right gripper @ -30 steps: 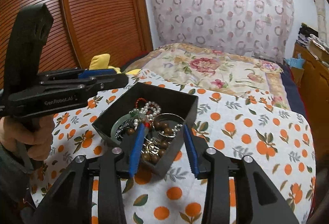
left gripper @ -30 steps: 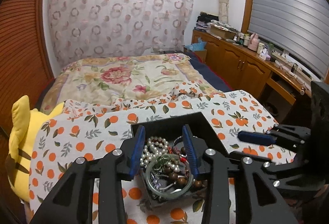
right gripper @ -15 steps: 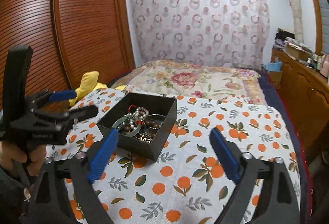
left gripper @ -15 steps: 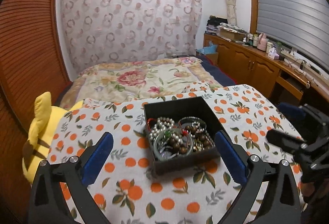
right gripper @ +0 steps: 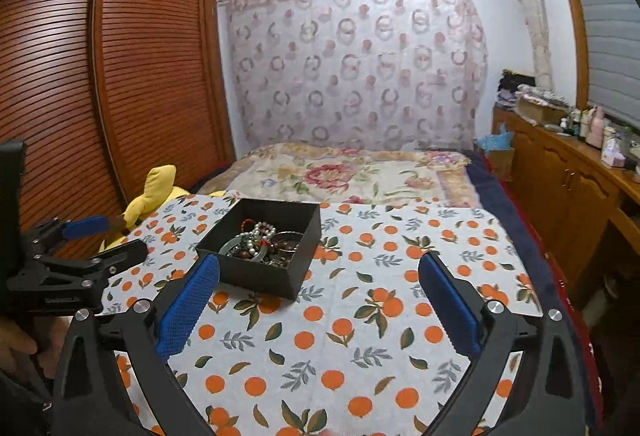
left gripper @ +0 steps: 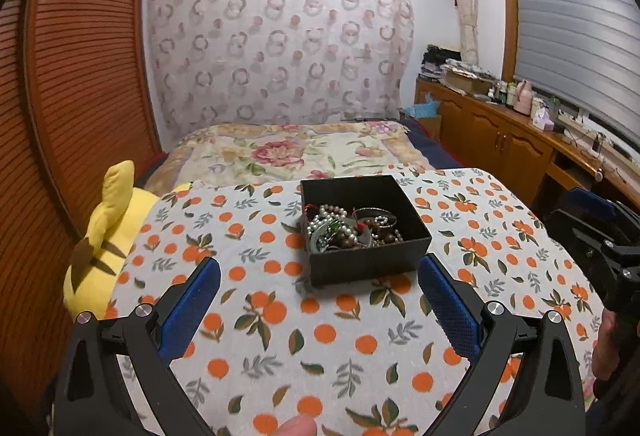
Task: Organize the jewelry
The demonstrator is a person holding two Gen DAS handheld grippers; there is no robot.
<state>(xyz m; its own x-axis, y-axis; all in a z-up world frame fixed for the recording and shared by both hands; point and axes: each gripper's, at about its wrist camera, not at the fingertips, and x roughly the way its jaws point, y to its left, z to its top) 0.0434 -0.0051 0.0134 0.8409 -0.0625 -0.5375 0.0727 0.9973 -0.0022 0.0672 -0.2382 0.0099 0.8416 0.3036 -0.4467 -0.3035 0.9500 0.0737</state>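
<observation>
An orange-print tablecloth (left gripper: 320, 336) covers the desk, bearing a black jewelry box (left gripper: 362, 226); behind, a floral bed (right gripper: 348, 172). Left tool (left gripper: 318, 290) and right tool (right gripper: 318, 286) both gape, holding nothing.

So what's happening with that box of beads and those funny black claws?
A person holds a gripper in each hand, sorting jewelry. The left gripper and the right gripper are both wide open and empty, hovering above the orange-print cloth. The black box sits on that cloth with the jewelry, pearls, brown beads and bangles, heaped inside. Nothing is being gripped right now.
</observation>
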